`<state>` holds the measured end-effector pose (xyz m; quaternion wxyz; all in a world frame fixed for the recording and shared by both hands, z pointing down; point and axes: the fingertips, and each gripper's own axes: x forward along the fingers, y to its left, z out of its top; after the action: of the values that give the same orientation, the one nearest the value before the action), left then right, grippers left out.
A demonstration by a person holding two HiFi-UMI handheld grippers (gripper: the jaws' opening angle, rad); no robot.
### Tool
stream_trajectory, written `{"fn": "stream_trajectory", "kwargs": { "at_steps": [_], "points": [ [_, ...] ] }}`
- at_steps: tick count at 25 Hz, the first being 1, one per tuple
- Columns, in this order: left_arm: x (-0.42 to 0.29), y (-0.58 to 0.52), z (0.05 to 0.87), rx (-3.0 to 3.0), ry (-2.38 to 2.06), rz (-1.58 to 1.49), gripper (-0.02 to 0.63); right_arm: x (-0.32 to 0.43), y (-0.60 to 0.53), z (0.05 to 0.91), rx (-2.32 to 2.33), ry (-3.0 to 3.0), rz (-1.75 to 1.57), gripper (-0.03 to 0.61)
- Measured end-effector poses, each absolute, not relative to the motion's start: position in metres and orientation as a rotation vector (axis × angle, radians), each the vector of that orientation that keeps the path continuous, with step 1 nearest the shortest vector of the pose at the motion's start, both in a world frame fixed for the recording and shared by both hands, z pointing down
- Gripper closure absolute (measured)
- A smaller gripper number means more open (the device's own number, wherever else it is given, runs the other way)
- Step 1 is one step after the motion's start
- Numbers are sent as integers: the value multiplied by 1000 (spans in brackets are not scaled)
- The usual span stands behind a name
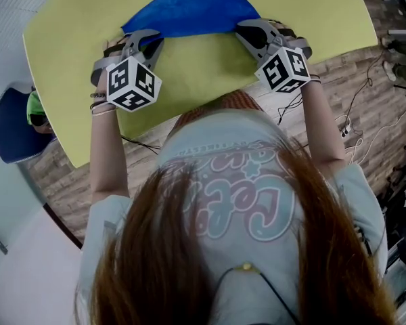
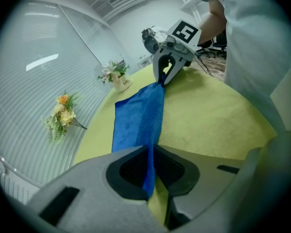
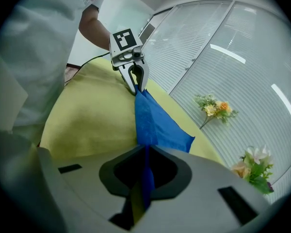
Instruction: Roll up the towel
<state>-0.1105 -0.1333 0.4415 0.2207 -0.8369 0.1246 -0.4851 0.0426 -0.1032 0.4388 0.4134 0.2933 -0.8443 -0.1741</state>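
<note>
Left tool (image 2: 151, 150), right tool (image 3: 146, 150) on towel (image 1: 189, 9)

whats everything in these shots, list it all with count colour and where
towel: one, blue, on the table, its near edge lifted at both corners
table: one, yellow-green top, in front of the person
potted flowers: one bunch, white blooms in a white pot, at the table's far edge
loose flowers: one bunch, orange and yellow, by the blinds
cables: several, dark, on the wooden floor at right
left gripper: one, grey, shut on a towel corner
right gripper: one, grey, shut on the other corner
person: long brown hair, pale printed shirt
</note>
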Motion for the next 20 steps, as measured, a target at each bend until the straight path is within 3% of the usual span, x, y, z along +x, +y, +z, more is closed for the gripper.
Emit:
{"fn": "stream_trajectory", "kwargs": {
  "at_steps": [20],
  "points": [
    [-123,-89,435,-2515,315,-1311,578,35,-61,432,681,-2187,-313,548]
  ]
}}
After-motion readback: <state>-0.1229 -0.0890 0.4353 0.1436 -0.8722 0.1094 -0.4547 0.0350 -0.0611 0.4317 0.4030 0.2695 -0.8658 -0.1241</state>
